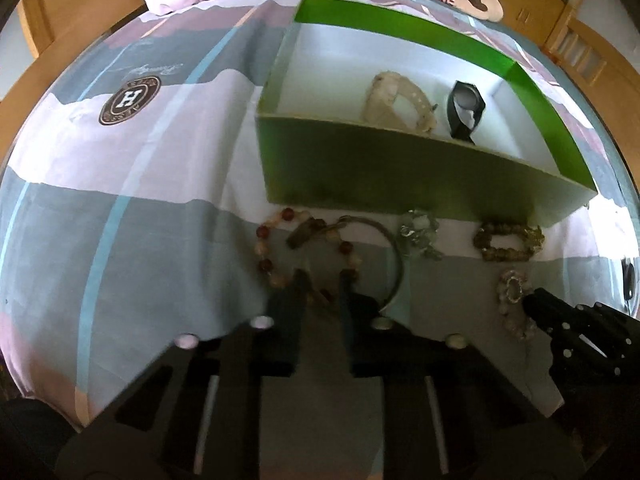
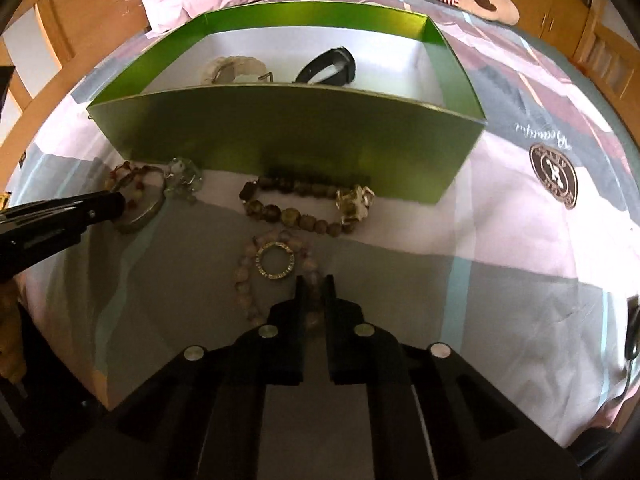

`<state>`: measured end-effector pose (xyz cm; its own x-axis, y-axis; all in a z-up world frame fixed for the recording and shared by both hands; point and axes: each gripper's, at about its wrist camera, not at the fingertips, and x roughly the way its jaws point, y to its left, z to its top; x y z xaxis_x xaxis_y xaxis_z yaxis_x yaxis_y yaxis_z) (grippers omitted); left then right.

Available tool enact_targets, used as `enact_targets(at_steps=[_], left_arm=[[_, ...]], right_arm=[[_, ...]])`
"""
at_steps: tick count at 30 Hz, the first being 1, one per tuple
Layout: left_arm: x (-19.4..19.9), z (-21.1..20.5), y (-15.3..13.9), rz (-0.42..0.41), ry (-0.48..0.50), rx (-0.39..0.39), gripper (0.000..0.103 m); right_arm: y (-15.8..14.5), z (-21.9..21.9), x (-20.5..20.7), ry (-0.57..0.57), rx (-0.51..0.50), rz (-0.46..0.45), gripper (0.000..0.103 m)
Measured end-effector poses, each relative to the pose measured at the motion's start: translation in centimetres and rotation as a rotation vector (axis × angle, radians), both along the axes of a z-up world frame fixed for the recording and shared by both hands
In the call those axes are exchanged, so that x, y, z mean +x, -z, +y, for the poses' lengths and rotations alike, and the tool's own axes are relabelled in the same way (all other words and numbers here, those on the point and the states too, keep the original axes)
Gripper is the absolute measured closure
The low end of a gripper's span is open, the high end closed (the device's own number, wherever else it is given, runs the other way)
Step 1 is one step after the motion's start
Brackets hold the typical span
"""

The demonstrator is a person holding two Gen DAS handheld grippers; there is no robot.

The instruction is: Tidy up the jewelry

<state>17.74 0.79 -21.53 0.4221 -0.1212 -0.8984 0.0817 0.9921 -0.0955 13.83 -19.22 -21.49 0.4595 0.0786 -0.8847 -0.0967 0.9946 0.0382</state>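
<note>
The left gripper [image 1: 325,280] is held low and pointed forward, its fingers [image 1: 298,280] narrowly parted, the gap between them partly closed. The right gripper [image 2: 315,284] is likewise held low and pointed forward, its fingers [image 2: 329,286] drawn nearly together with only a slim gap. Each gripper's tip is seen at the edge of the other's view, so the two are held near each other.
</note>
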Motion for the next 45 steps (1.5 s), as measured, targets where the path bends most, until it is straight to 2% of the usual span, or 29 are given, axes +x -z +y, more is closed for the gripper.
enact_targets(at_steps=[7, 15, 17, 18, 19, 20, 22, 26, 28, 33, 35, 36, 37, 41, 45], left_arm=[[-2.6, -0.4, -0.2, 0.034, 0.072, -0.034, 0.097], [-4.1, 0.2, -2.4, -0.014, 0.080, -0.094, 0.097], [-4.2, 0.3, -2.3, -0.009, 0.083, -0.111, 0.094], [-4.3, 0.4, -2.3, -0.008, 0.081, -0.107, 0.089], [-4.4, 0.4, -2.1, -0.003, 0.080, -0.102, 0.084], [-4.5, 0.4, -1.9, 0.004, 0.080, -0.099, 0.082], [-4.7, 0.7, -1.4, 0.018, 0.075, -0.091, 0.079], [-5.1, 0.6, -0.6, 0.038, 0.080, -0.097, 0.077], [-5.0, 0.2, -0.4, 0.042, 0.085, -0.095, 0.073], [-4.8, -1.0, 0.6, 0.058, 0.094, -0.067, 0.072], [-4.8, -1.1, 0.7, 0.051, 0.082, -0.044, 0.082], [-4.7, -1.0, 0.6, 0.049, 0.077, -0.035, 0.091], [-4.7, -0.9, 0.5, 0.050, 0.071, -0.039, 0.096], [-5.0, -0.5, -0.3, 0.034, 0.077, -0.063, 0.099], [-5.6, -1.4, -1.7, -0.004, 0.124, -0.098, 0.099]], right_arm=[[-0.6, -1.3, -2.0, 0.032, 0.013, -0.009, 0.095], [-1.6, -3.3, -2.2, 0.093, 0.011, -0.038, 0.095], [-1.4, -3.7, -2.2, 0.115, 0.031, -0.024, 0.095], [-1.2, -3.7, -2.2, 0.117, 0.035, -0.019, 0.094], [-1.2, -3.8, -2.2, 0.119, 0.032, -0.017, 0.090], [-1.2, -3.8, -2.3, 0.125, 0.026, -0.018, 0.084], [-1.2, -4.1, -2.5, 0.135, 0.028, -0.019, 0.078], [-1.4, -4.5, -2.8, 0.143, 0.030, -0.026, 0.078], [-1.2, -4.5, -2.7, 0.150, 0.031, -0.021, 0.078], [-0.6, -5.2, -3.1, 0.185, 0.042, 0.005, 0.078], [-0.6, -5.4, -3.1, 0.191, 0.043, 0.008, 0.078], [-0.5, -5.5, -3.2, 0.194, 0.041, 0.008, 0.078], [-0.5, -5.5, -3.2, 0.197, 0.042, 0.008, 0.078], [-0.4, -5.8, -3.3, 0.205, 0.045, 0.010, 0.078], [-0.4, -5.8, -3.3, 0.208, 0.048, 0.013, 0.078]])
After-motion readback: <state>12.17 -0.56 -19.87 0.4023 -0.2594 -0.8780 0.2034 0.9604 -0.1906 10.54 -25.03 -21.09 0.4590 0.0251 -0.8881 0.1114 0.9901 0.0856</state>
